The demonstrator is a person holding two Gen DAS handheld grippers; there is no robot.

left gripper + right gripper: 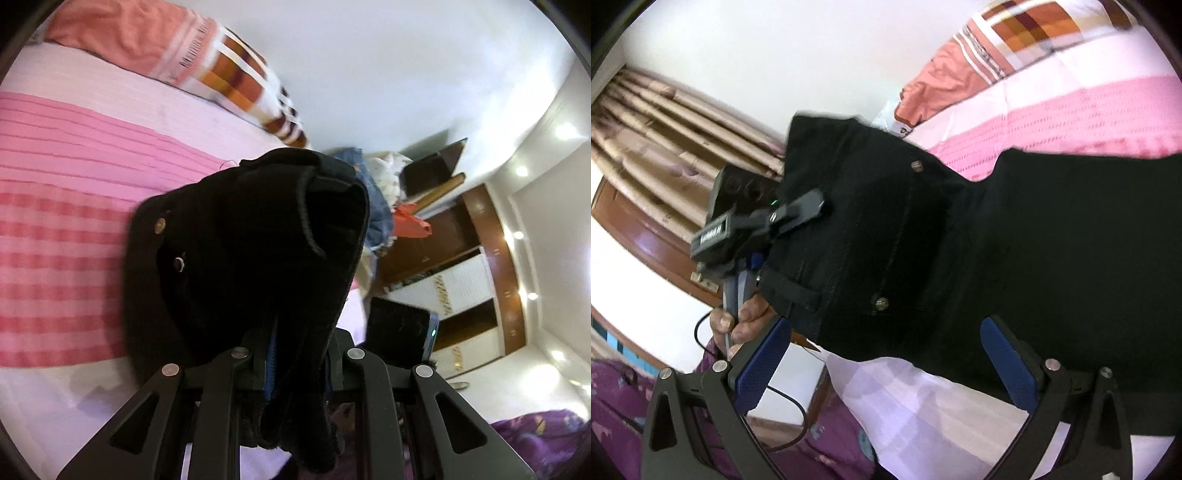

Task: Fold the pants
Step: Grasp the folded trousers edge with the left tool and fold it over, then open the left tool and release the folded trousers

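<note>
Two tools frame a pair of black denim pants (923,240) with metal rivets, lifted at the waist above a bed with a pink-and-white striped knit cover (74,177). The left tool (295,354) is clamped on a bunched fold of the waistband, which fills the view from 6 to 12 o'clock. The right tool (886,365) stands wide apart, its blue-padded fingers (761,365) empty, the pants hanging just beyond them. An orange checked pillow (236,74) lies on the bed at 11 o'clock in the left wrist view.
</note>
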